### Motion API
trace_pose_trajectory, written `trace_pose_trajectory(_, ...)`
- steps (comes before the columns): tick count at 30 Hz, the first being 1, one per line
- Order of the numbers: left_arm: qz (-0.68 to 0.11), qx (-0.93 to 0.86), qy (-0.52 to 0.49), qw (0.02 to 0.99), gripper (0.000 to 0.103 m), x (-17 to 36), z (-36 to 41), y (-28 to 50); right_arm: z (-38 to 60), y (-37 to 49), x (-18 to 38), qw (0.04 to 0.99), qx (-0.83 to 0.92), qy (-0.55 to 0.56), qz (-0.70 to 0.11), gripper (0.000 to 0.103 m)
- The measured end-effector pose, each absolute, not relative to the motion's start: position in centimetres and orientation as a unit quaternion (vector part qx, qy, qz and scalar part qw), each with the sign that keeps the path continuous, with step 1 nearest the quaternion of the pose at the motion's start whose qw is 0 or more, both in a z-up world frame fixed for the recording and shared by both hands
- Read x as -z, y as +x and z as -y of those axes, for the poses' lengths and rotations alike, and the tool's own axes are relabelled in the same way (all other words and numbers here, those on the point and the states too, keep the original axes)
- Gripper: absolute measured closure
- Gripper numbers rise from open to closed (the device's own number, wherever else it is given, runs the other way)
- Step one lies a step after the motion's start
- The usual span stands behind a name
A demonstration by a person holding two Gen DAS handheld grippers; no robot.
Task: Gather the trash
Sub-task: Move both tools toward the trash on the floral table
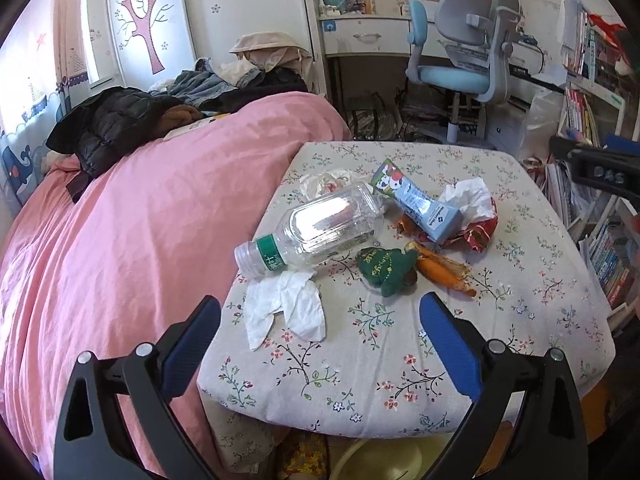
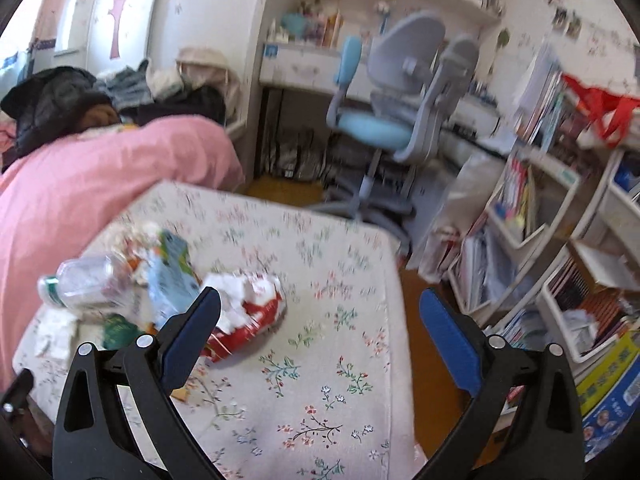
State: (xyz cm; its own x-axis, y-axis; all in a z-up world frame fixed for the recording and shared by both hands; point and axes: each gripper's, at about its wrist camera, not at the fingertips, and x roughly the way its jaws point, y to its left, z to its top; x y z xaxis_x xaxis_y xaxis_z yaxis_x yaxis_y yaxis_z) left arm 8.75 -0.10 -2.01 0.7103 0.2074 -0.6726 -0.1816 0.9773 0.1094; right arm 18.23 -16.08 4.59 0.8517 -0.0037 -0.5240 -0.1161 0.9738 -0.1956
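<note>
Trash lies on a floral-covered table [image 1: 400,360]: a clear plastic bottle [image 1: 316,228] on its side, a white tissue [image 1: 288,308], a blue milk carton [image 1: 416,204], a crumpled red wrapper [image 1: 478,232] with white tissue [image 1: 468,196], orange peel [image 1: 440,268], a green packet [image 1: 386,270] and a crumpled bag [image 1: 324,182]. My left gripper [image 1: 320,316] is open above the table's near edge, just short of the tissue. My right gripper [image 2: 320,312] is open and empty over the table's right side; the red wrapper [image 2: 248,320] lies by its left finger. The right view is blurred.
A bed with a pink cover [image 1: 120,240] and piled clothes [image 1: 120,120] borders the table's left. A blue and grey desk chair [image 1: 460,60] and a desk stand behind. Bookshelves [image 2: 560,260] line the right. The other gripper [image 1: 600,168] shows at the right edge. A yellow basin [image 1: 384,460] sits below the table.
</note>
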Motion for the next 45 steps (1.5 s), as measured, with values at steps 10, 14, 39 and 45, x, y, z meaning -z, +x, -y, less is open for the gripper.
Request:
trace_pose_trajectory(10, -0.354, -0.112, -0.012, 0.929, 0.008, 1.4, -1.1, 7.9, 13.2, 13.0, -6.5, 0.961, -0.062, -0.124, -0.241, 0.006)
trace_pose_trajectory(14, -0.353, -0.114, -0.016, 0.929, 0.008, 1.4, -1.3, 7.7, 12.6, 12.2, -6.7, 0.96, -0.07, -0.136, -0.236, 0.007)
trace_pose_trajectory(39, -0.341, -0.131, -0.031, 0.93, 0.008, 1.0, -2.6, 6.3, 12.9, 8.7, -9.8, 0.954, -0.142, -0.108, -0.24, 0.007)
trace_pose_trajectory(45, -0.337, -0.127, -0.027, 0.933, 0.008, 0.8, -2.5, 6.1, 12.0, 8.2, -9.7, 0.953, -0.15, -0.121, -0.232, 0.007)
